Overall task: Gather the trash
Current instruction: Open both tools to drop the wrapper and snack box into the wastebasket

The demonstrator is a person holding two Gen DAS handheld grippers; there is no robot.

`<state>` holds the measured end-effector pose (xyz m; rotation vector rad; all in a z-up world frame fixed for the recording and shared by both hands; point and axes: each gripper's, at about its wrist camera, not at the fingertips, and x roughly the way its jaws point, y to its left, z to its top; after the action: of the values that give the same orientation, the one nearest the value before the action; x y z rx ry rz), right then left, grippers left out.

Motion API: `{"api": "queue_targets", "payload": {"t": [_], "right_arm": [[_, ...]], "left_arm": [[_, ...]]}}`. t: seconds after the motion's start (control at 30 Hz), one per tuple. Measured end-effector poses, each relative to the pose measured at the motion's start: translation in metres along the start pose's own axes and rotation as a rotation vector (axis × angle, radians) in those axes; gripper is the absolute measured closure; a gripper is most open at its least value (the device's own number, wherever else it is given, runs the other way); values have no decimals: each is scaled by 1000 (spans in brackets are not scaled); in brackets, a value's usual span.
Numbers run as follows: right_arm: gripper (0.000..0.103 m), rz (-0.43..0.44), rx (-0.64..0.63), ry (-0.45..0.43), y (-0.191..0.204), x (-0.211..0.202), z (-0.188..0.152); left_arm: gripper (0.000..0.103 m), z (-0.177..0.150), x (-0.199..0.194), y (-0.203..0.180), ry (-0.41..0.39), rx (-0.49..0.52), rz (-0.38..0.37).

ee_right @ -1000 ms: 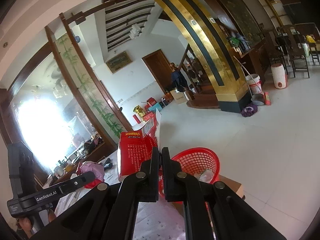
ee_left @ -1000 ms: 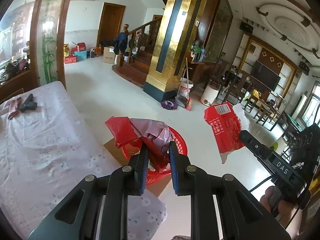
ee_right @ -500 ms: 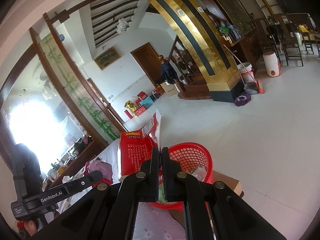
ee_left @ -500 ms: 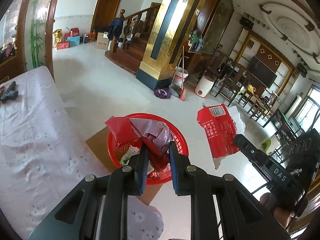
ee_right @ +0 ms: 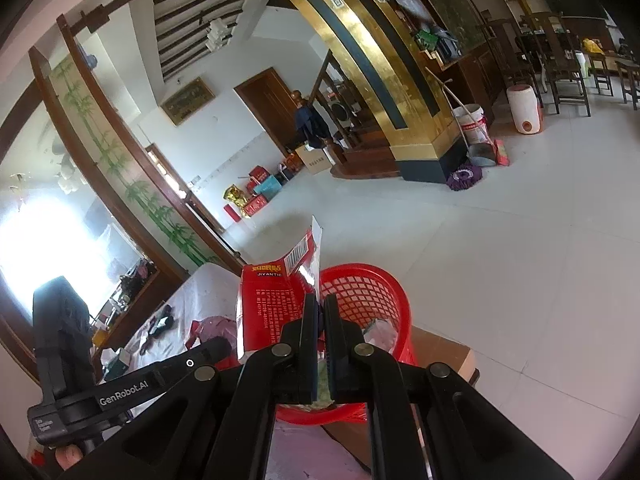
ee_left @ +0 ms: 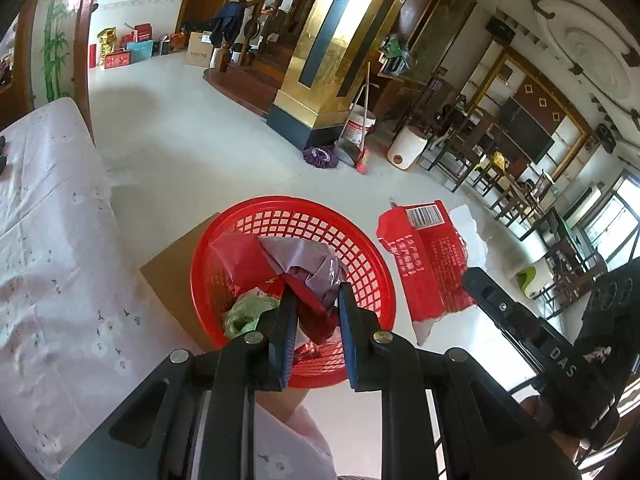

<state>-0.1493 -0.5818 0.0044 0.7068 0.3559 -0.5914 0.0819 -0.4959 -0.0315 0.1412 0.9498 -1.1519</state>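
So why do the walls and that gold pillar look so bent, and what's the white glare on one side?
Left wrist view: the fisheye lens bows the gold pillar and darkens the corners, while the red basket near the middle stays sharp. Right wrist view: the pillar arcs harder, and the window at left is blown out to white, hiding detail there.

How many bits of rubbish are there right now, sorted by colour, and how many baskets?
Red packets: 1, the red snack packet held by the right gripper
Red and purple wrappers: 1, the crumpled wrapper in the left gripper
Green scraps: 1, the green scrap in the basket
Red baskets: 1
Total: 4
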Motion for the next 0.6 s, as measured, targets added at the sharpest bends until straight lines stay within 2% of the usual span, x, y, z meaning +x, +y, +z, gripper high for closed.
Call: {"api": "queue_targets", "payload": {"t": [0.27,0.47,0.53,0.6], "right_arm": [[99,-31,32,44,-14,27,-4],[97,-44,33,70,-18,43,-4],[96,-43,33,91,-18,50,-5],[69,-44,30,108,-17,54,-7]], "left_arm": [[84,-3,24,5,51,-8,8],[83,-2,34,4,78,4,42],[74,-4,37,7,87,-5,50],[55,-6,32,11,98,-20,53]]}}
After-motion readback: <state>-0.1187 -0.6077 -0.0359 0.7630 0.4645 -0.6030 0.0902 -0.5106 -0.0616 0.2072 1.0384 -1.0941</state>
